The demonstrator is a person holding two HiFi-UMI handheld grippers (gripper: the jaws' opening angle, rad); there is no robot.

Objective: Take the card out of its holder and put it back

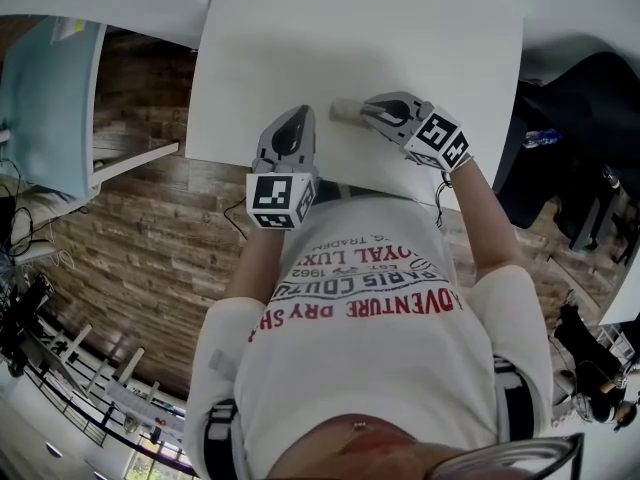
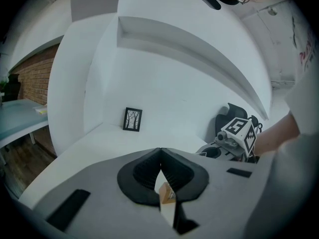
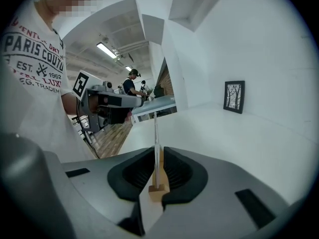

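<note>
Over the near edge of the white table [image 1: 420, 38], the right gripper [image 3: 158, 152] pinches the card [image 3: 156, 136] edge-on, with a wooden block [image 3: 158, 188], likely its holder, at the card's near end. The left gripper [image 2: 160, 152], beside it over that edge, is closed, tips together, on a second wooden block [image 2: 167, 194]. The thin card could bend or slip askew if the grip sits off-centre. Counted: 2 grippers, 1 card, 2 blocks, 1 framed picture [image 3: 234, 96] at the table's back.
</note>
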